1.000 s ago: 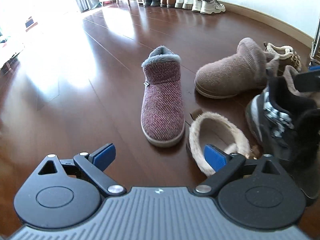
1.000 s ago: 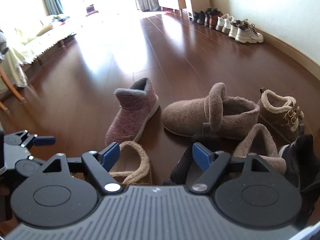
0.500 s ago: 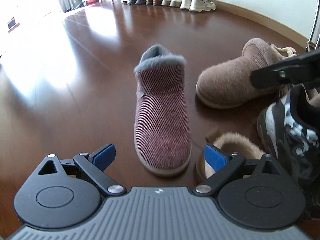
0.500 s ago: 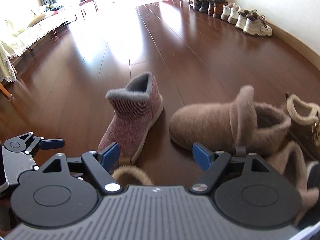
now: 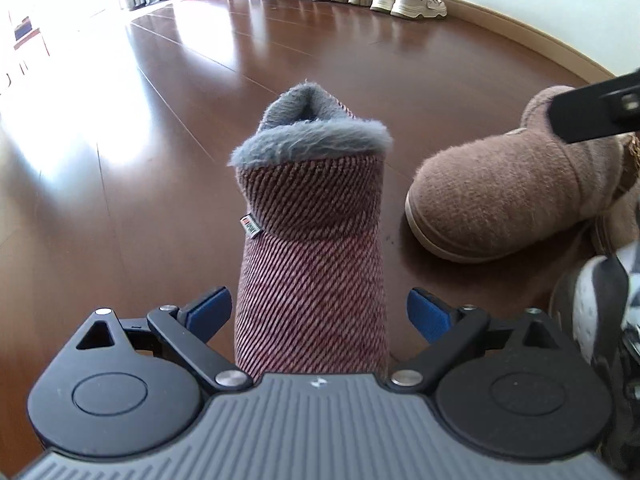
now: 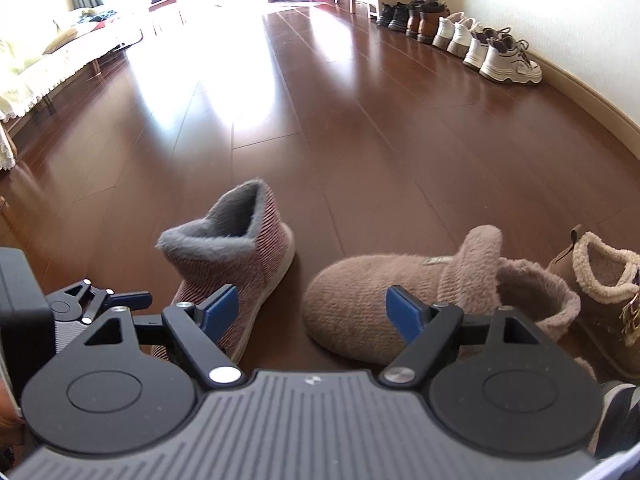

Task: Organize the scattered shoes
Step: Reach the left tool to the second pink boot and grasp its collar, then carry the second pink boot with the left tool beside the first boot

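- Your left hand-held gripper (image 5: 319, 314) stands wide open astride the striped slipper's (image 5: 316, 240) toe, gripping nothing.
- That slipper lies on the floor (image 5: 160, 160), its collar toward 12 o'clock.
- It looks light and squashy; pinch the firmer sole edges.
- Your right hand-held gripper (image 6: 312, 314) is open and empty, with the brown slipper (image 6: 380, 300) at 1 o'clock.

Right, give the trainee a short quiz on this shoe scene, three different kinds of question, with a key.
1. True or false: the left gripper has its jaws shut on the striped slipper.
2. Which shoe lies just right of the striped slipper? A) white sneaker B) brown fuzzy slipper C) black boot
3. Fill in: the tidy row of shoes stands along the ____.

Key: 1 false, the jaws are open either side of it. 2 B. 3 wall.
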Demonstrator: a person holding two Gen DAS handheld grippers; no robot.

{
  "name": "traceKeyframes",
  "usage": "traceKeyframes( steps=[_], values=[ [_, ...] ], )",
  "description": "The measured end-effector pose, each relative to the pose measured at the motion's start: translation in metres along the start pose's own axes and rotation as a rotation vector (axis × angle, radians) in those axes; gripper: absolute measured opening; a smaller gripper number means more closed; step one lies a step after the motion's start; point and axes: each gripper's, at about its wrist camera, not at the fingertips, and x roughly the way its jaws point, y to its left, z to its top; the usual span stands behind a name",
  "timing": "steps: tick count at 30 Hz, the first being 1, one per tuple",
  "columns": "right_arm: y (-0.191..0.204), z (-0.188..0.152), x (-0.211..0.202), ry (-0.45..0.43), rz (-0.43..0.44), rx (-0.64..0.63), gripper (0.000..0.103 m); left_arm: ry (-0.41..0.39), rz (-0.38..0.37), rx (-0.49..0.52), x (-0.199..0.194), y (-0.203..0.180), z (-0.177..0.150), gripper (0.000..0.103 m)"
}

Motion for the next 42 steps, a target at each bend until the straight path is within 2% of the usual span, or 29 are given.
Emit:
traceKeyframes(
  steps=[1, 2, 6, 13, 19, 22, 28, 35, 37, 42],
  values=[
    [-0.003, 0.001, 0.0, 0.001, -0.004, 0.012, 0.079, 0.009, 0.0, -0.005, 0.005, 0.0, 0.001, 0.078],
    [-0.005, 0.0, 0.0, 0.003, -0.006, 0.019, 0.079, 0.015, 0.002, -0.011, 0.011, 0.0, 0.001, 0.078],
    [-0.007, -0.004, 0.0, 0.013, -0.013, 0.016, 0.079, -0.027, 0.016, -0.001, 0.018, 0.0, -0.007, 0.061],
    [-0.003, -0.014, -0.006, 0.019, -0.018, 0.012, 0.079, -0.089, 0.014, 0.016, 0.013, 0.011, -0.018, 0.049],
    [-0.001, -0.019, -0.021, 0.005, -0.006, 0.008, 0.079, -0.16, 0.022, 0.011, -0.033, 0.034, -0.014, 0.046],
    [0.0, -0.024, -0.03, -0.001, 0.007, 0.013, 0.079, -0.163, 0.027, 0.02, -0.051, 0.04, -0.013, 0.044],
    [0.0, -0.04, -0.055, -0.008, 0.054, -0.002, 0.079, -0.191, 0.039, 0.013, -0.111, 0.032, -0.035, 0.043],
    [-0.029, -0.057, -0.109, -0.068, 0.06, 0.009, 0.079, -0.268, -0.063, 0.047, -0.197, -0.011, -0.05, 0.043],
    [-0.039, -0.06, -0.124, -0.086, 0.051, 0.01, 0.079, -0.285, -0.15, 0.112, -0.218, -0.04, -0.056, 0.043],
    [-0.095, -0.084, -0.208, -0.184, -0.041, 0.008, 0.079, -0.315, -0.397, 0.302, -0.264, -0.119, -0.074, 0.043]
  ],
)
